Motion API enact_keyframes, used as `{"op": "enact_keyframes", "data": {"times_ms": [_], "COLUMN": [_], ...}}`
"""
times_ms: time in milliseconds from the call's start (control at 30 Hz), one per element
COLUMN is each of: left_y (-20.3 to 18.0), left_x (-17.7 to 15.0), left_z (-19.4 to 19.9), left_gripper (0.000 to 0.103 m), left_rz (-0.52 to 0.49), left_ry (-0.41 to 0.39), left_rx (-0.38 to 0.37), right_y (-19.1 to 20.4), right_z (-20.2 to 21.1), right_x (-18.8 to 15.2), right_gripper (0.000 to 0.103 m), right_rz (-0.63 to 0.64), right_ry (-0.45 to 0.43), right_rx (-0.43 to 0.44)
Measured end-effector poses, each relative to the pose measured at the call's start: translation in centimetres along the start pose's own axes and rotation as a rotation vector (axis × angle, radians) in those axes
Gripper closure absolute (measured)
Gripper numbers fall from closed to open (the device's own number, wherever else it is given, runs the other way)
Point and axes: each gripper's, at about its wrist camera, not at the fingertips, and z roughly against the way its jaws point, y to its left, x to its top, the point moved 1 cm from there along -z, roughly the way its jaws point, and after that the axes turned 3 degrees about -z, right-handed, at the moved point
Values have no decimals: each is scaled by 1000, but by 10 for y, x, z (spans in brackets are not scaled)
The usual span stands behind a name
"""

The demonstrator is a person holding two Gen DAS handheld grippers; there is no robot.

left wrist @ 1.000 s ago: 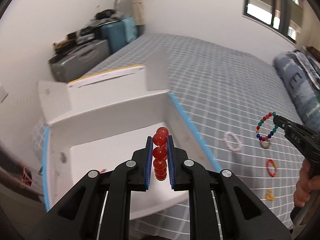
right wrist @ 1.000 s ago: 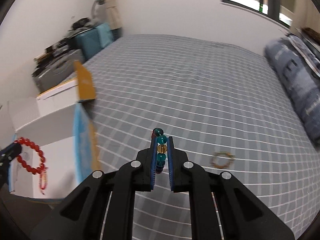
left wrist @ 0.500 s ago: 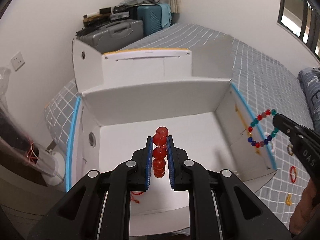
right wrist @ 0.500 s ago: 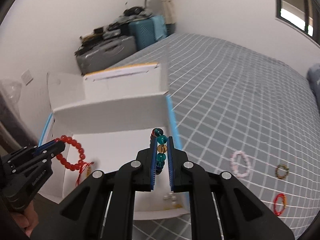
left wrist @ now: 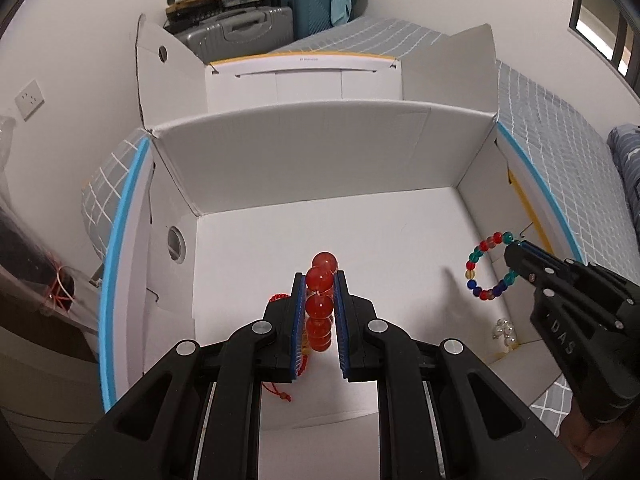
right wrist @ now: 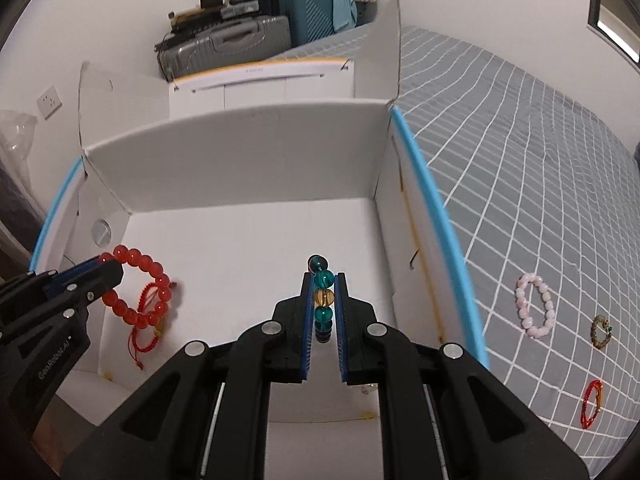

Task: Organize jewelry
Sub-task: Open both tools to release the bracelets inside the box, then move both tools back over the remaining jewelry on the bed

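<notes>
Left wrist view: your left tongs (left wrist: 319,300) gripped the red bracelet (left wrist: 319,304), right tongs (right wrist: 323,304) the multicolour bracelet (right wrist: 322,300), both over the white box (right wrist: 248,168); three bracelets (right wrist: 536,306) were left on the bed (right wrist: 520,160).

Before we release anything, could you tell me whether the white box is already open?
Open. The white box has its flaps standing up and its floor exposed, with a red cord bracelet lying inside.
</notes>
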Motion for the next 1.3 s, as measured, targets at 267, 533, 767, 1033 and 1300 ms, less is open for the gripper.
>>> {"op": "enact_keyframes", "data": {"times_ms": [267,533,767,1033,1300], "left_y": [3,5,9,6,-6], "left_x": [-3,-1,0,-5,-5], "left_z": [-13,-3,15,29,44], "left_gripper": [90,81,34,13,6], "left_rz": [12,17,26,43,26], "left_ry": [28,18,-40,-89,-126], "left_rx": [6,23,50,55,30], "right_y": [8,12,12,-1,-26], "right_z": [-19,-15,7,29,55], "right_x": [-4,-3,0,0,-4], "right_gripper": [93,76,32,13,8], "right_rz": [18,22,51,24,-18], "right_ry": [47,50,-3,-60,-109], "right_rx": [-3,16,-8,-46,-78]}}
